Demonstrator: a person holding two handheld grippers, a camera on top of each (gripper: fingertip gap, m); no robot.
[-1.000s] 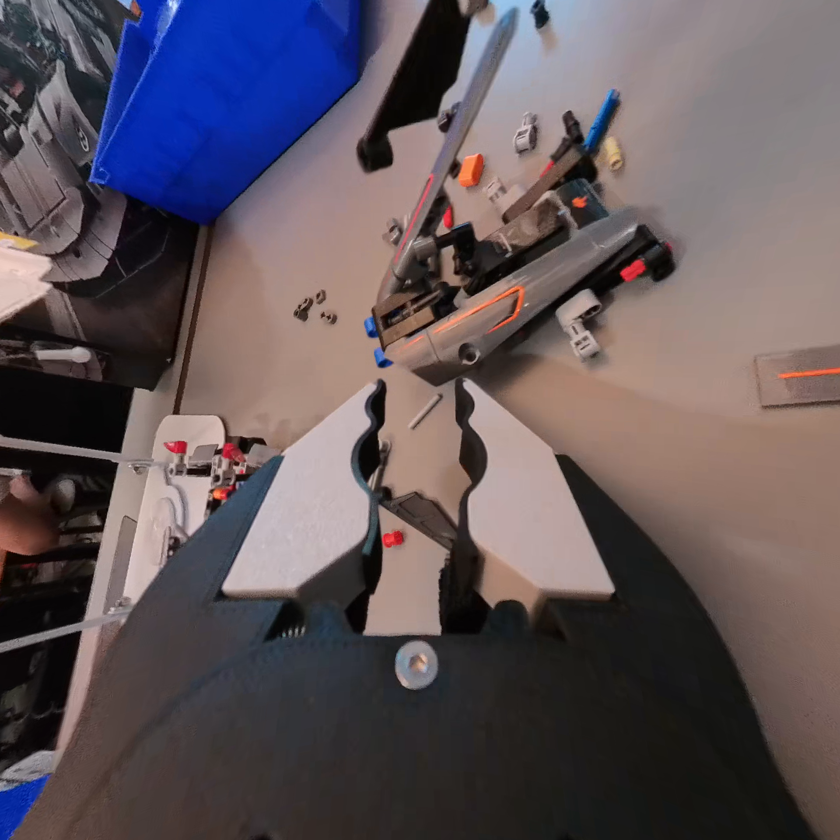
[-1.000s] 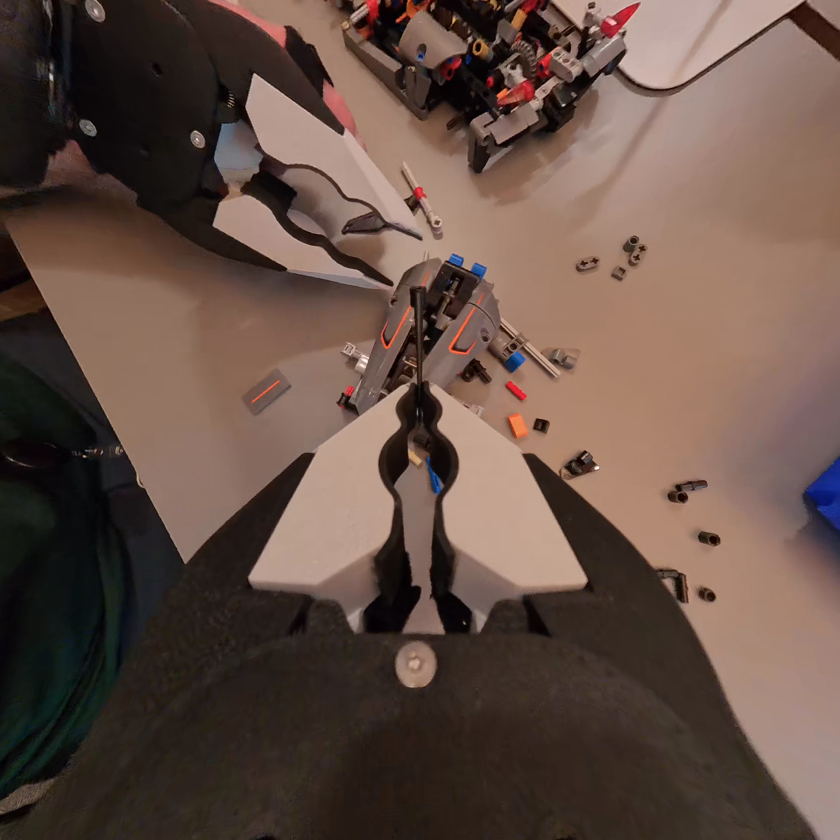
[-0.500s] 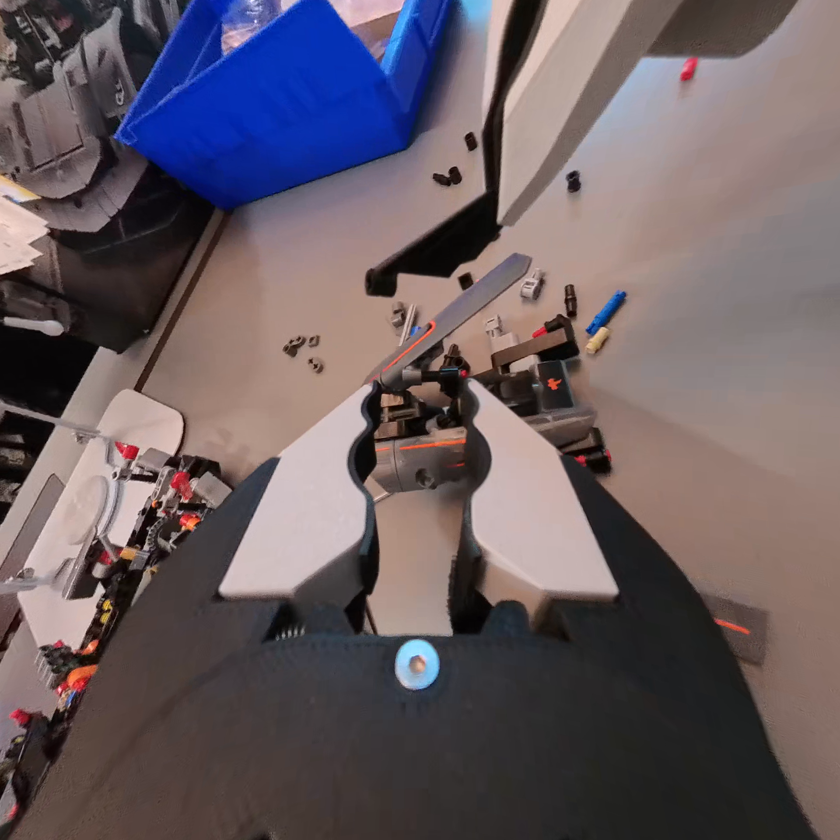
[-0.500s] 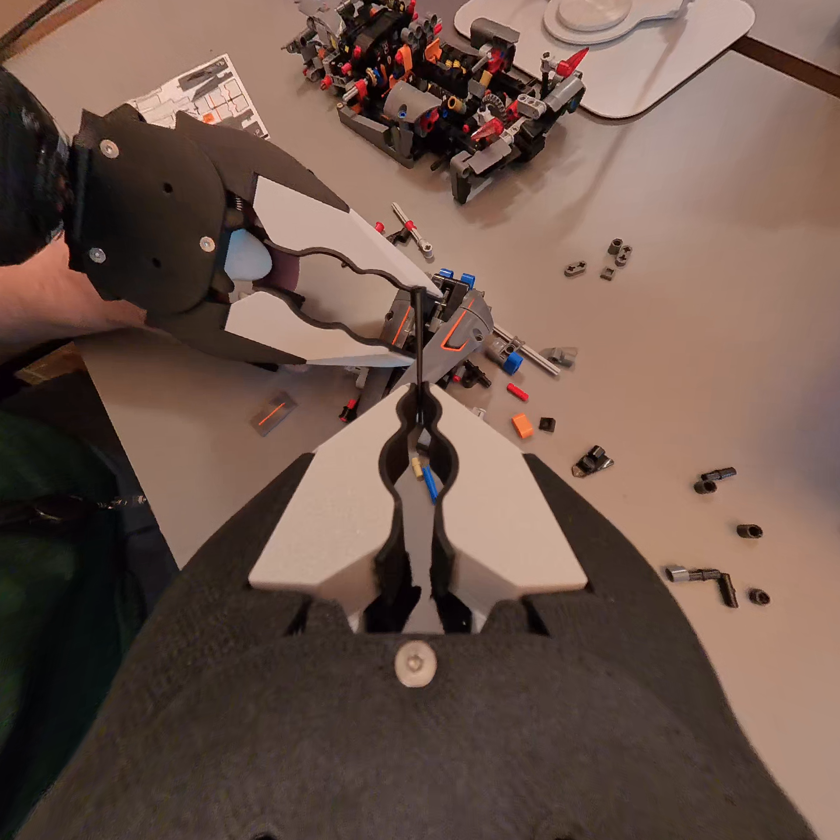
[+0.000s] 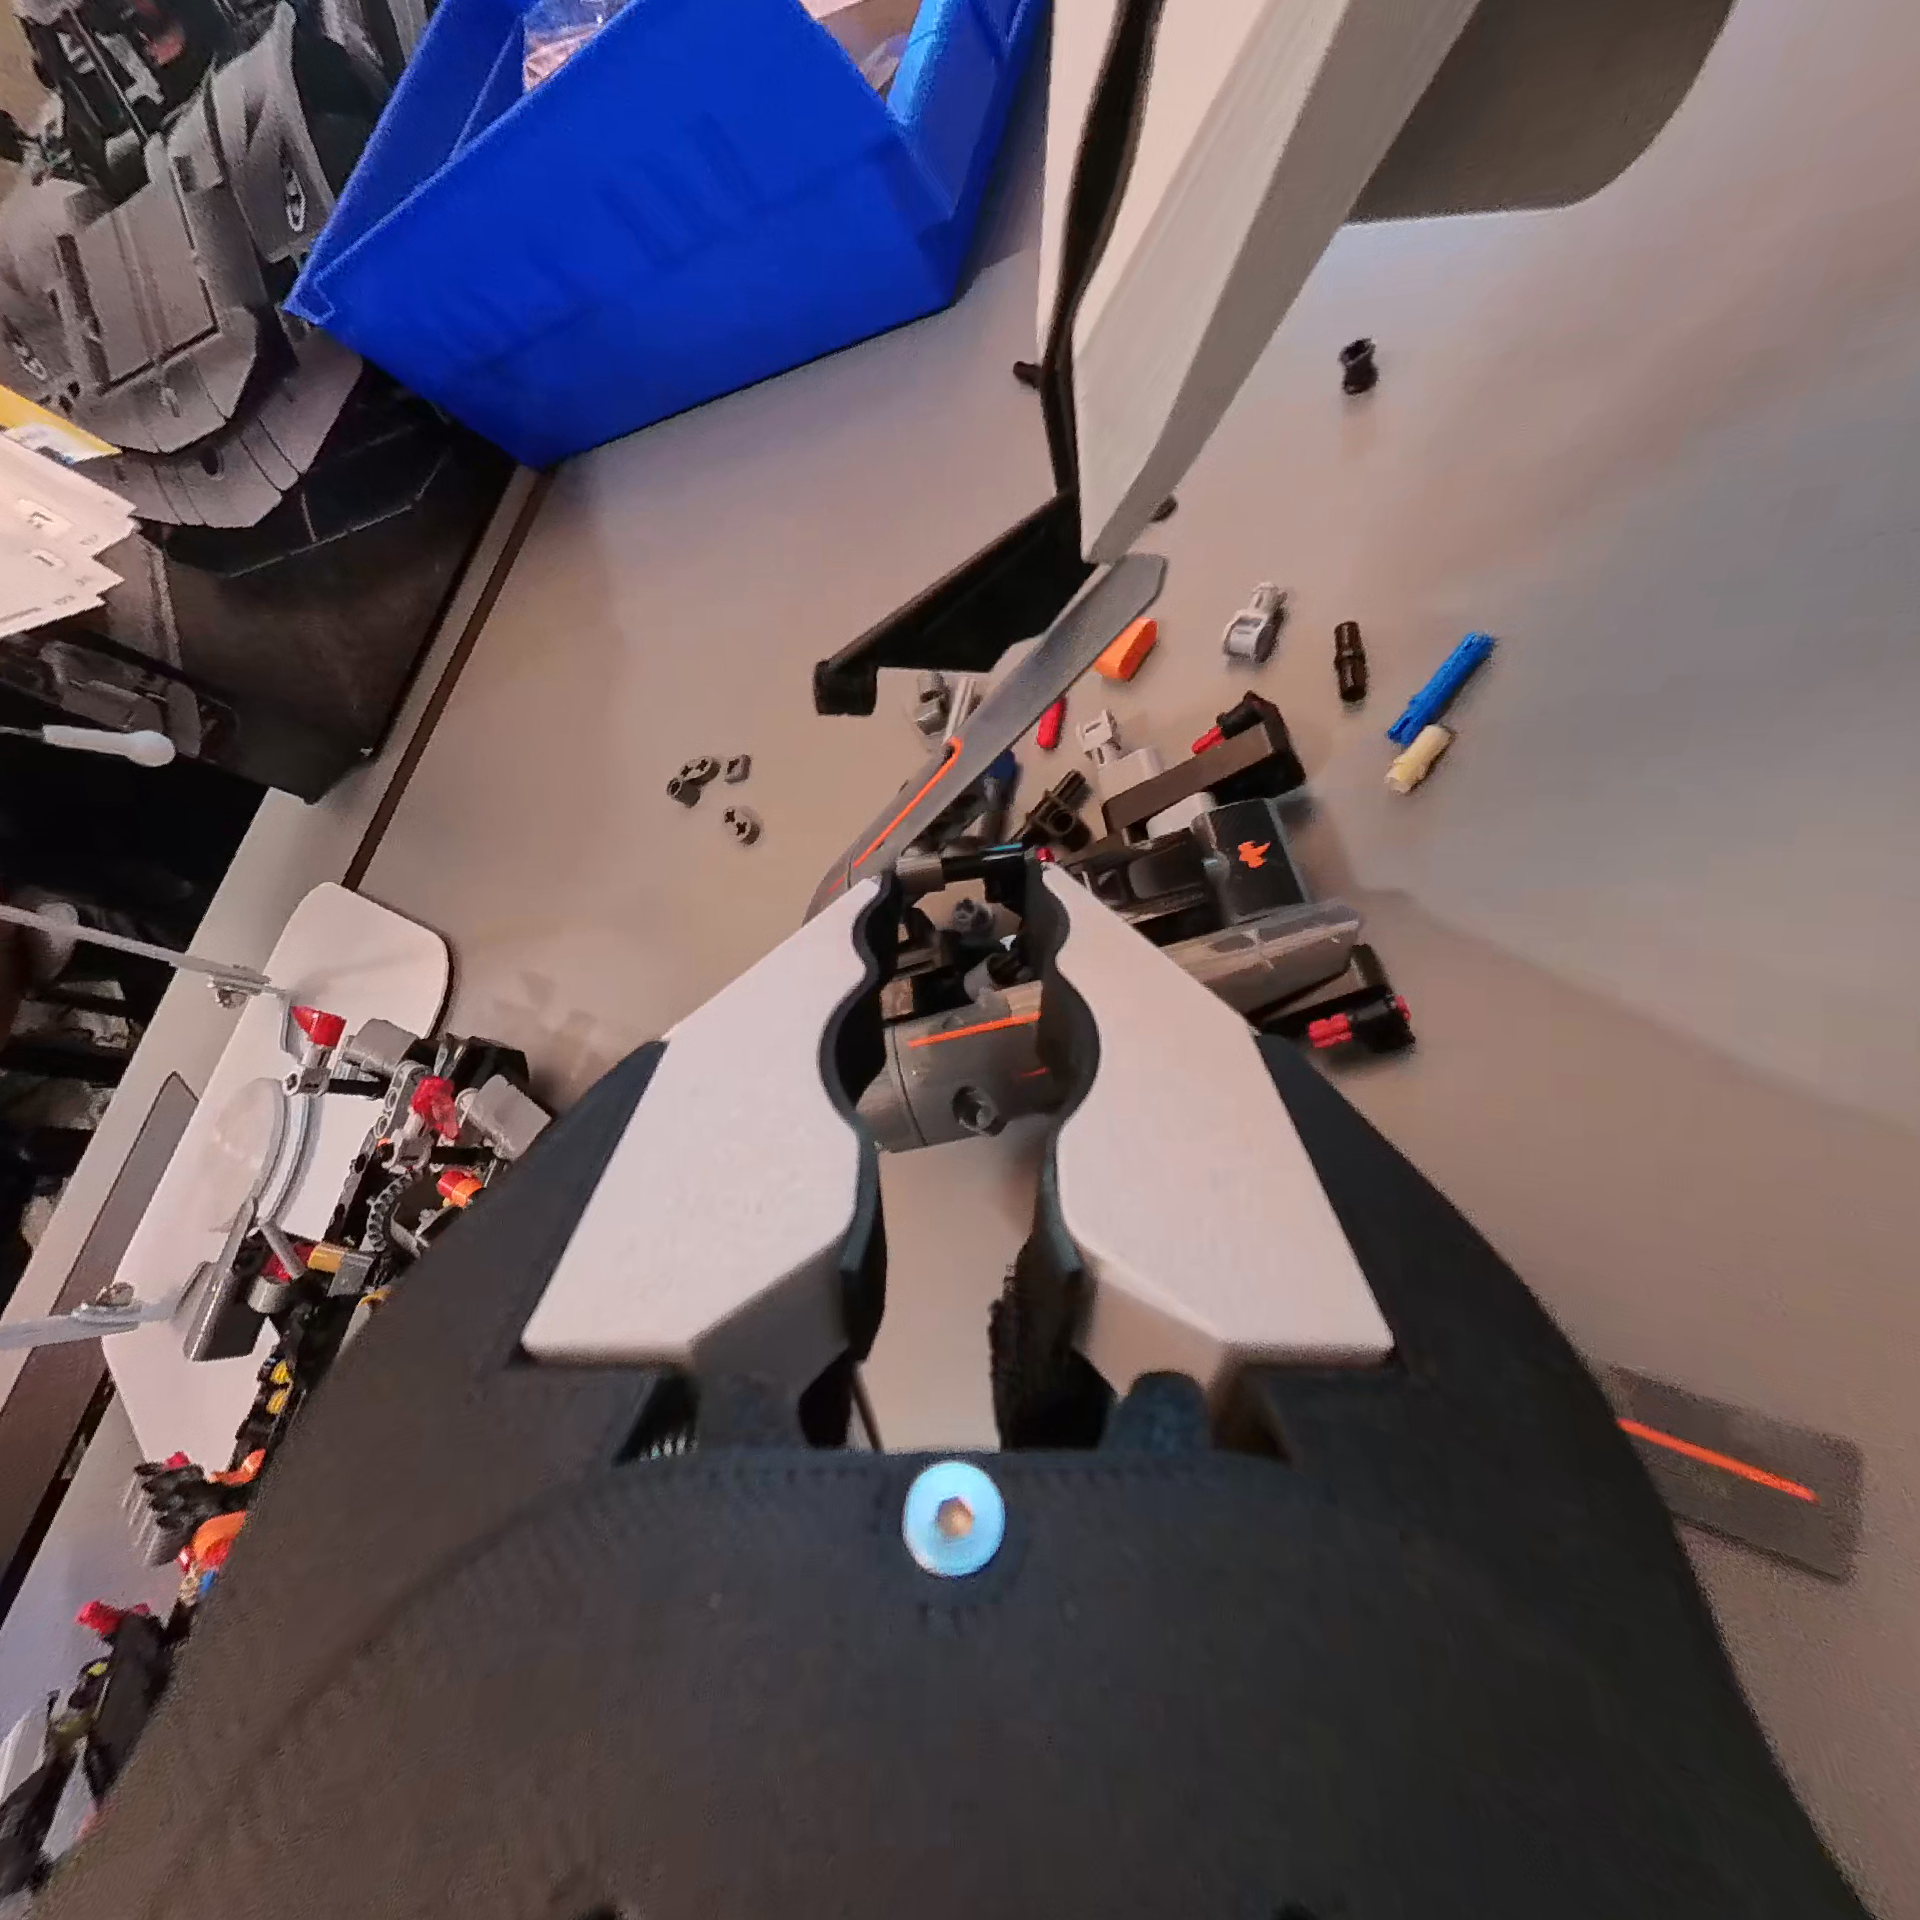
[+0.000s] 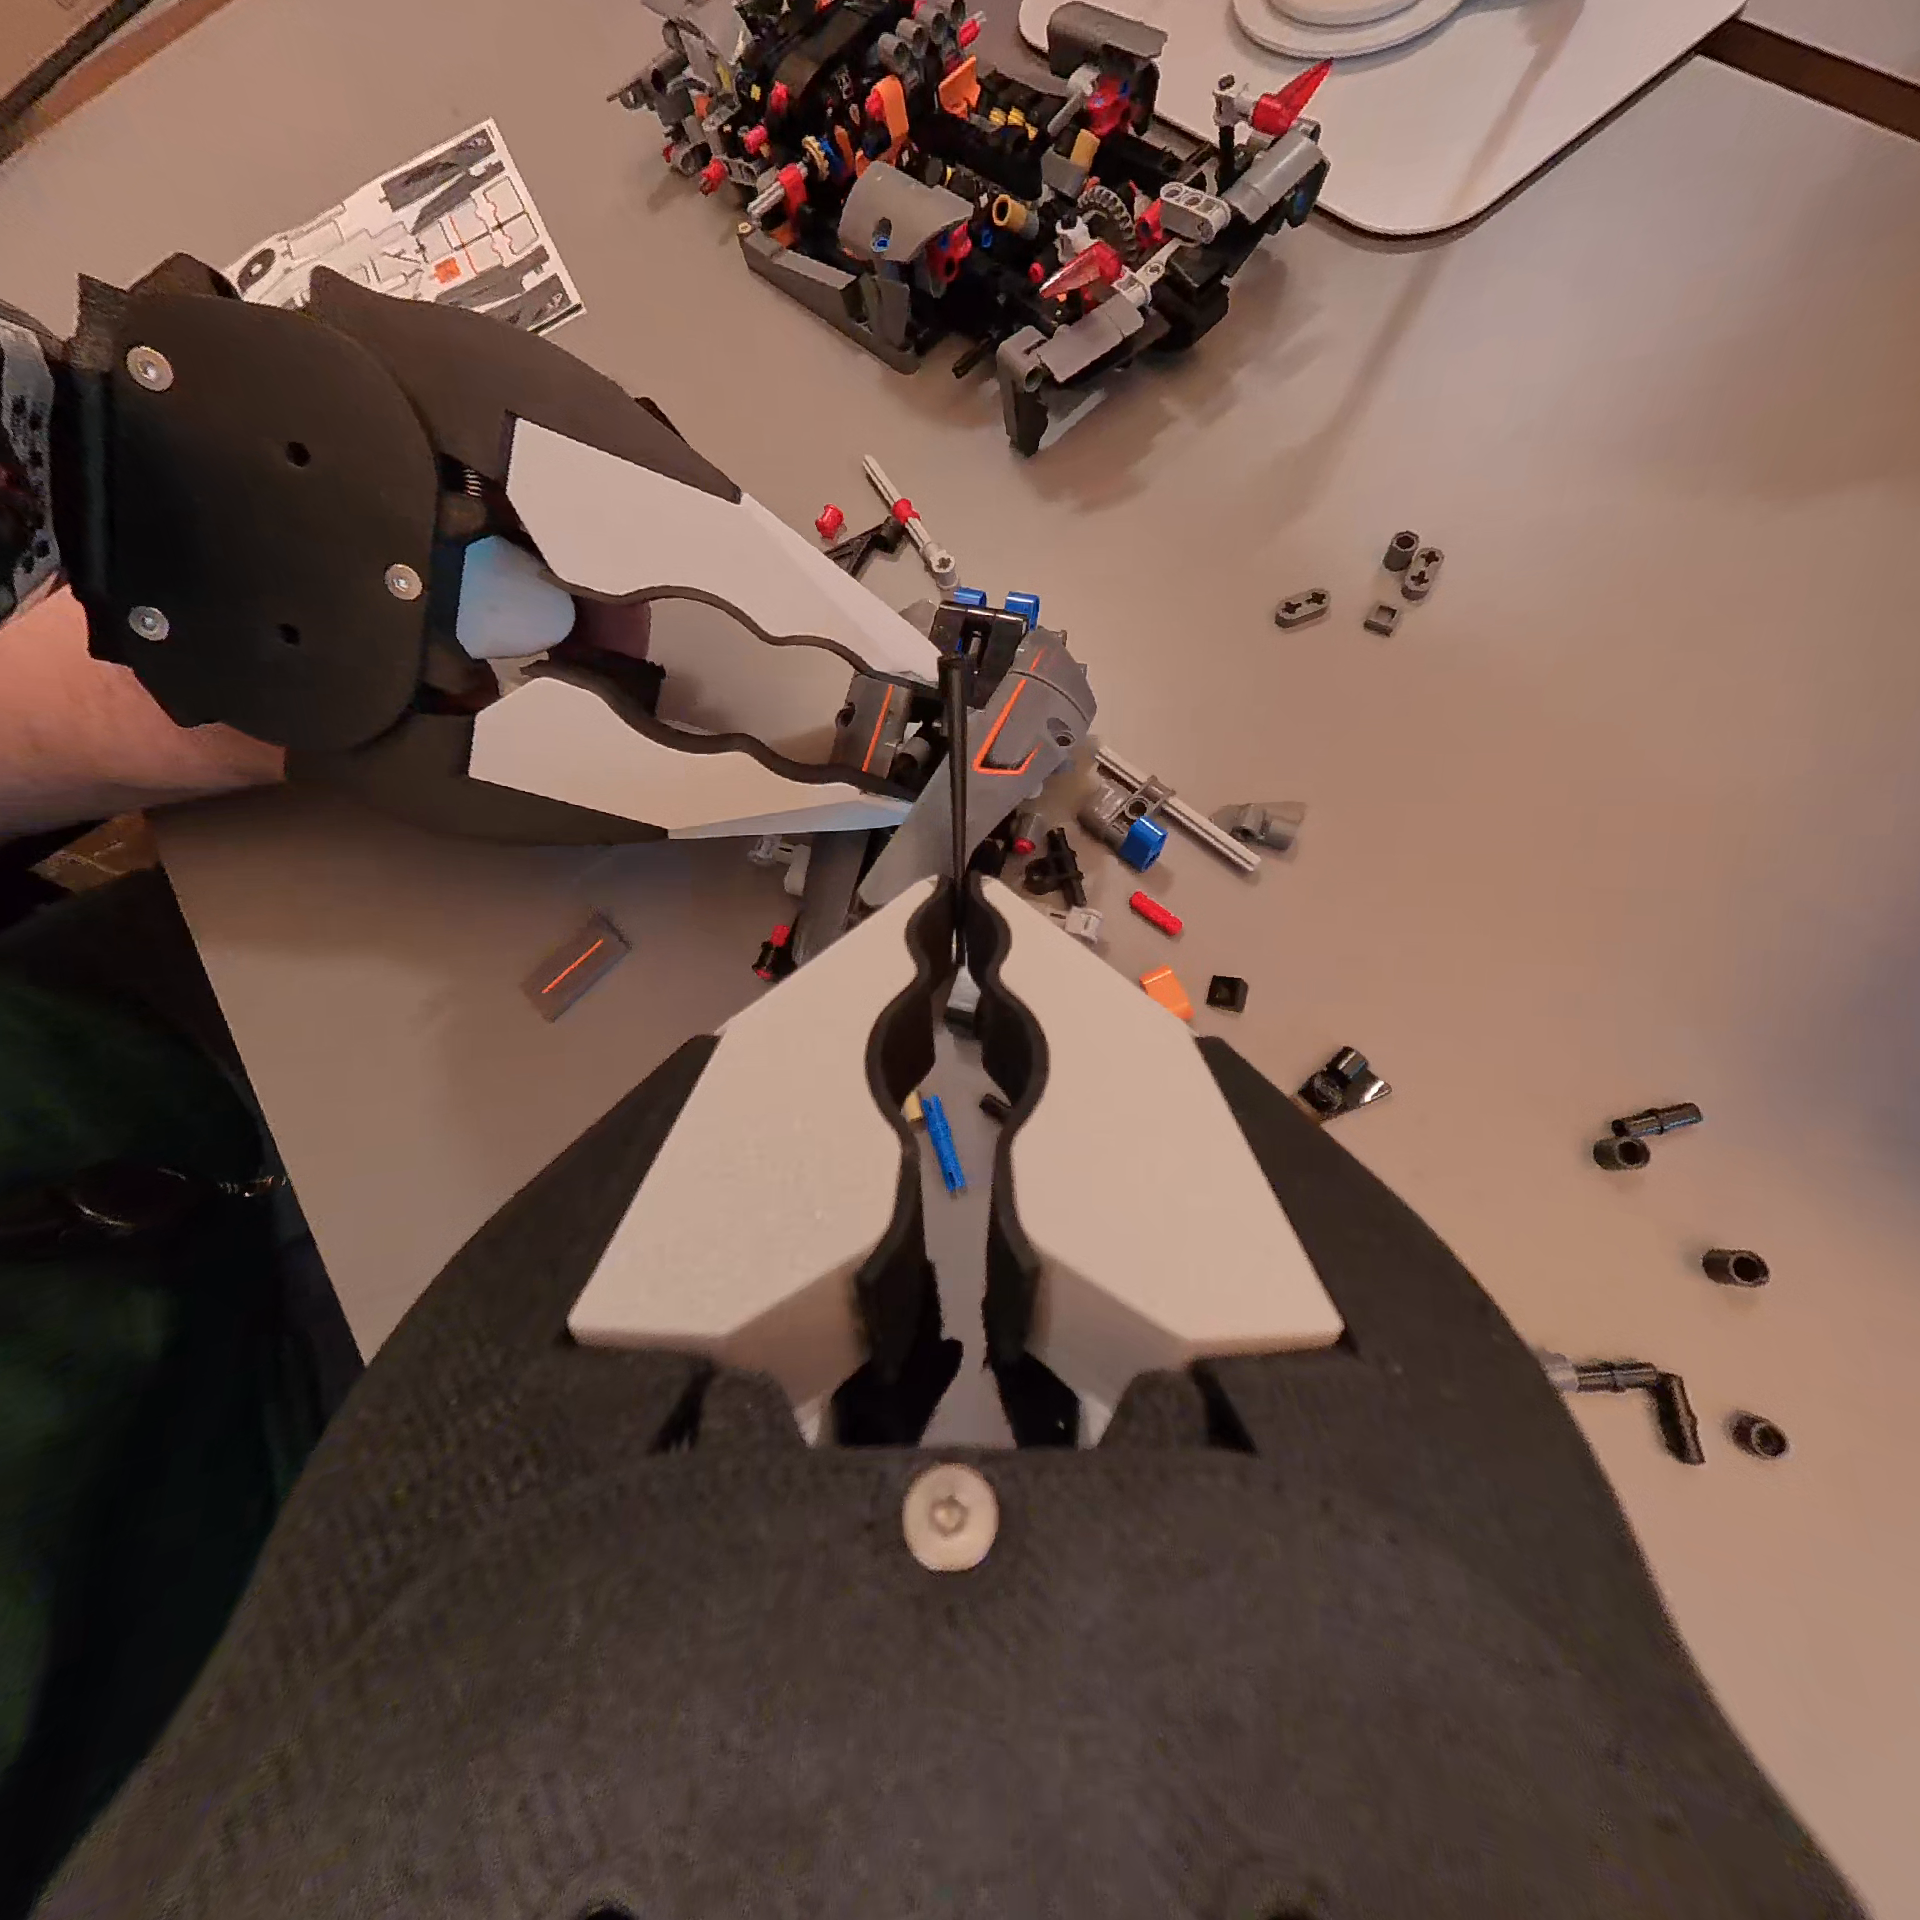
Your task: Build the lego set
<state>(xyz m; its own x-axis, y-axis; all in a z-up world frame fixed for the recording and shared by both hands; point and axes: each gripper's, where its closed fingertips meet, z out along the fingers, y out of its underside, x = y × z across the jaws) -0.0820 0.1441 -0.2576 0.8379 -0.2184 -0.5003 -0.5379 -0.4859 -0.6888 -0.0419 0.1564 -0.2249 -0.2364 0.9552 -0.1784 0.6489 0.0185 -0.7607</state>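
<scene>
Since a second ago your left gripper (image 5: pixel 961 904) advanced, straddling the grey orange-striped lego body (image 6: pixel 1023 717) on the tabletop (image 6: pixel 1455 831).
Jaws part-open, unclamped; your right gripper (image 6: pixel 958 909) pinches its thin grey panel (image 5: pixel 1023 691) — twisting could snap it off.

The left gripper (image 5: pixel 961 894) is parted, its fingertips straddling the grey lego assembly (image 6: pixel 1023 727). The right gripper (image 6: pixel 958 894) hovers just above that assembly, pinched tight on a thin panel (image 6: pixel 956 769).
</scene>
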